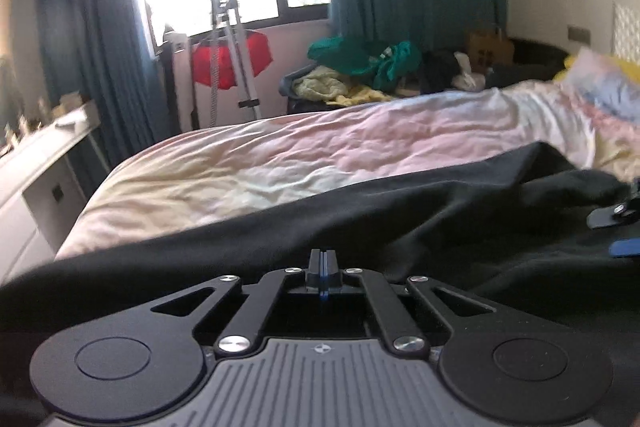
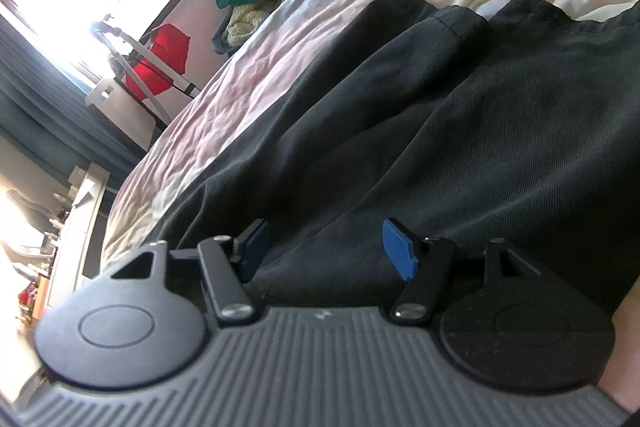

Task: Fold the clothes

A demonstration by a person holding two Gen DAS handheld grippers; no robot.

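The left gripper (image 1: 323, 259) was nearest in its own view, jaws clenched flat together. Whether a thin edge of the black garment (image 1: 400, 227) was pinched between them could not be told; no fabric showed in the seam. The right gripper (image 2: 328, 247) sat low over the same garment, jaws released and standing apart, with a ridge of dark cloth lying between the blue pads (image 2: 398, 251) but not pressed by them.

The garment lay spread across the near part of the bed (image 1: 260, 163), its hemmed edges (image 2: 448, 23) reaching toward the pale sheet beyond. Farther off were a heap of clothes (image 1: 360, 67) and a tripod (image 1: 232, 39) by the window.

To fold well, judged from this layout: close the right jaws on a single hem layer, confirm the left hold, lift both edges evenly, keep the cloth taut, and lay it straight to avoid trapped wrinkles.
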